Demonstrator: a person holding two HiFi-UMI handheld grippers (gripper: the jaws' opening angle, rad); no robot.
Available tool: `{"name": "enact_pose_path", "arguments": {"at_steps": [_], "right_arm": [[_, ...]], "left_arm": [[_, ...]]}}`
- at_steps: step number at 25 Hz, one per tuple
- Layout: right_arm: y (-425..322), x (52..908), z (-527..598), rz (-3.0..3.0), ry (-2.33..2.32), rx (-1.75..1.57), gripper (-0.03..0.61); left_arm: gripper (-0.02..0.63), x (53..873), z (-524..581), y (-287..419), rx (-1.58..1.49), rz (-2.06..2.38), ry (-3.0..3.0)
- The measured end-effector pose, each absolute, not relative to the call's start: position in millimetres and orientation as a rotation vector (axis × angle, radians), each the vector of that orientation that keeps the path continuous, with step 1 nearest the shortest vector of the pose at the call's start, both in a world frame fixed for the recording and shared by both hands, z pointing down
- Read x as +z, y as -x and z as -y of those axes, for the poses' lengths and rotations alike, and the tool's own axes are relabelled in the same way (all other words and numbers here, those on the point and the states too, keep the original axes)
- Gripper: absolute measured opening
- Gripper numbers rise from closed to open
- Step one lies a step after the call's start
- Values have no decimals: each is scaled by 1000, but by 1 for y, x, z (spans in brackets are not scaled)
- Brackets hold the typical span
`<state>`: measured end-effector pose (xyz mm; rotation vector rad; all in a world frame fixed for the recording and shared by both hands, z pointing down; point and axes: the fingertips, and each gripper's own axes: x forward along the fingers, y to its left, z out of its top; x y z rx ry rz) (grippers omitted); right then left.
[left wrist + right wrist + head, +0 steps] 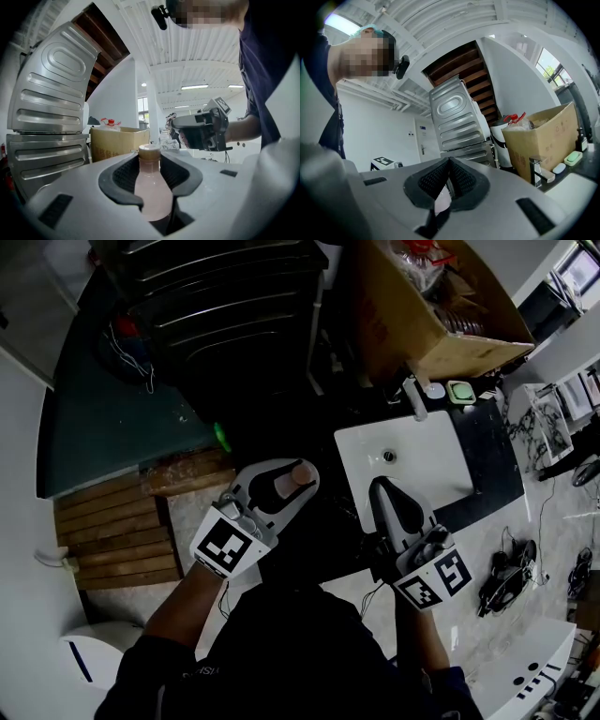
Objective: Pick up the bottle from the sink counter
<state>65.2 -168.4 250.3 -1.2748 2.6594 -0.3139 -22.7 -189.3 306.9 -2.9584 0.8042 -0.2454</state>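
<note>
Dark counter (487,460) carries one white sink (422,460), with one faucet (413,397) at its back edge, one green soap dish (461,391) beside that, and one open cardboard box (422,324) behind. In the head view there are two grippers. The left gripper (305,474) is off the sink's left edge and holds the one bottle (292,481) clear of the counter. The right gripper (382,488) hovers at the sink's near edge.

The left gripper view shows both pads pressed on the pale pink bottle, its tan cap poking up between the jaw tips. Behind stand one ribbed metal appliance (51,108) and the box.

In the right gripper view the jaws meet at their tips. A pale pink patch shows in the gap below them; I cannot tell what it is.
</note>
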Motion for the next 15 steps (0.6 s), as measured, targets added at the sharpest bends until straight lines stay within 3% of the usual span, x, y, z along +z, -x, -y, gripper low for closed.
{"name": "enact_pose_path", "arguments": {"at_steps": [15], "right_arm": [[-69,256,169,-2663,1280,-334,23]], "left_arm": [[141,307,191,20,-237,-817,2962]]}}
